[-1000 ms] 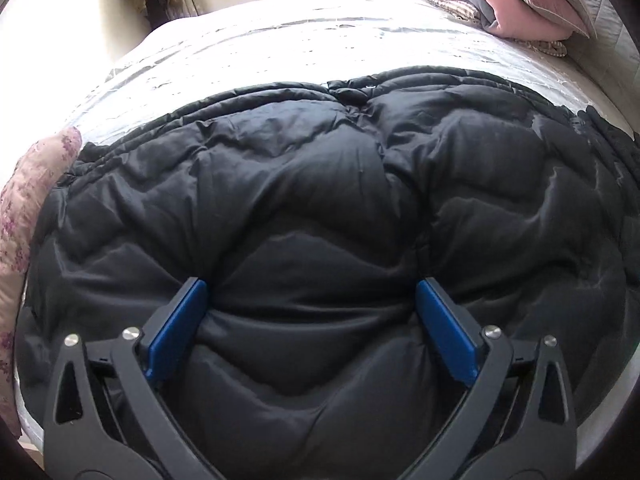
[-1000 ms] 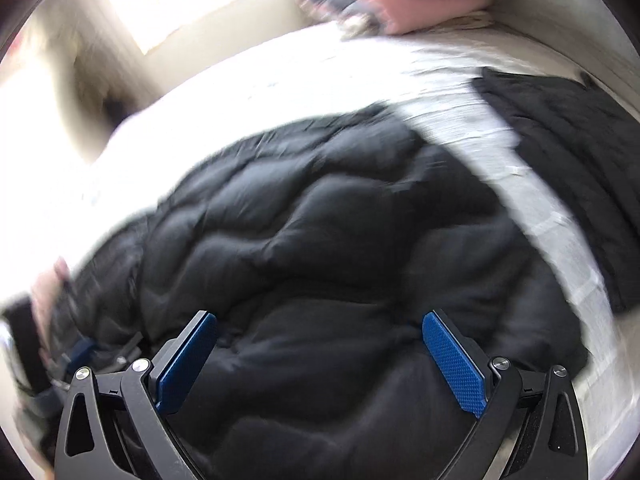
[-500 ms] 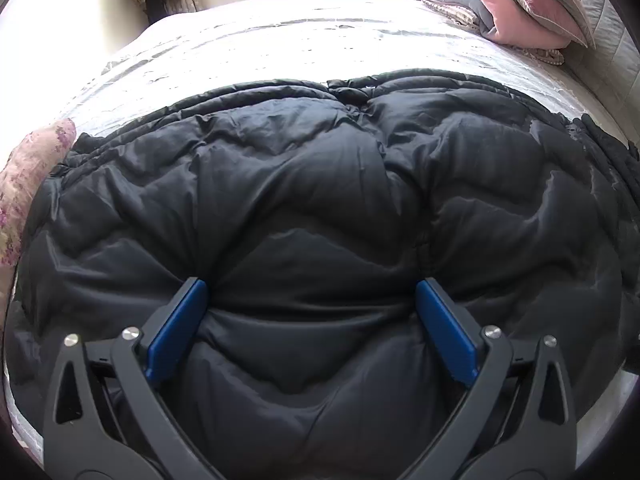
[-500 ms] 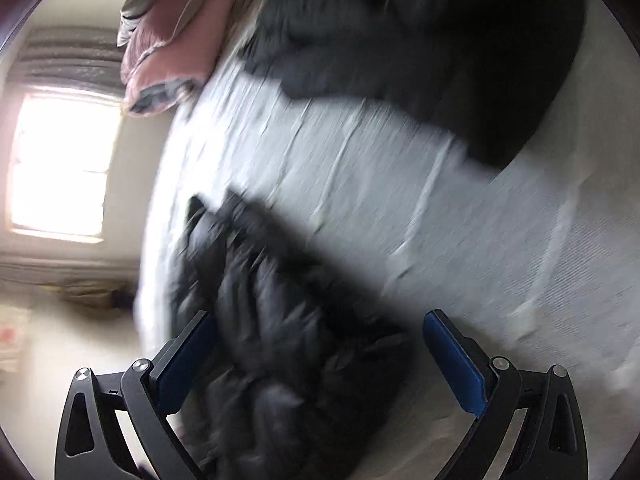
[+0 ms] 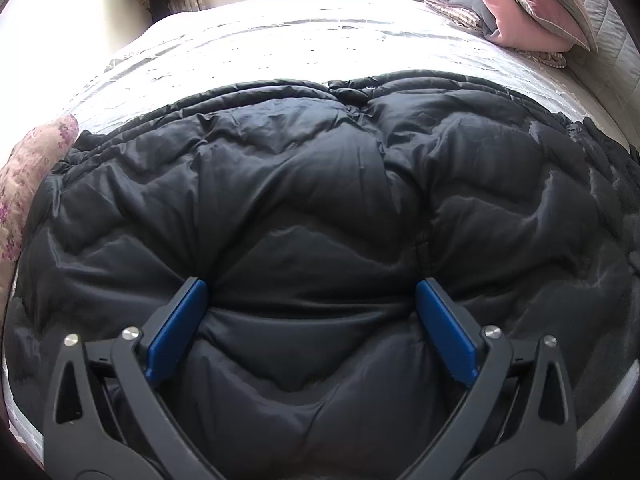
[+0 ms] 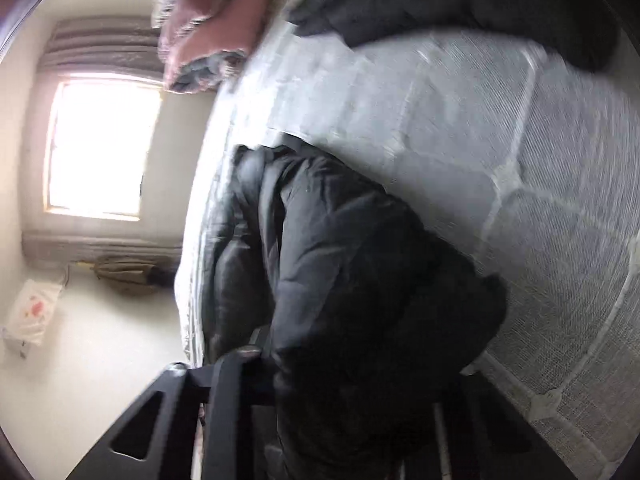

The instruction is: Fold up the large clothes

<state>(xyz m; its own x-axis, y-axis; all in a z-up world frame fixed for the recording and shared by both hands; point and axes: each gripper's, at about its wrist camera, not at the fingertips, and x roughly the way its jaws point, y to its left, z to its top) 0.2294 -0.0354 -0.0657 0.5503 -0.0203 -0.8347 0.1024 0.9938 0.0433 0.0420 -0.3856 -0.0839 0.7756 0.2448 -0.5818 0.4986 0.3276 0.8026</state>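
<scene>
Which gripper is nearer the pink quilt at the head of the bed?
Cannot tell. The left gripper sits on the black jacket, pink quilt far beyond. The right gripper's jaws are closing on jacket fabric, quilt also distant.

The left wrist view looks steeply down, close over the puffy black quilted coat (image 5: 320,208), toward the far folded pink-and-grey bedding (image 5: 516,8). The right wrist view is rolled sideways — closer still to that coat (image 6: 360,272). Both share the white quilted mattress (image 5: 280,40) (image 6: 500,140).
</scene>
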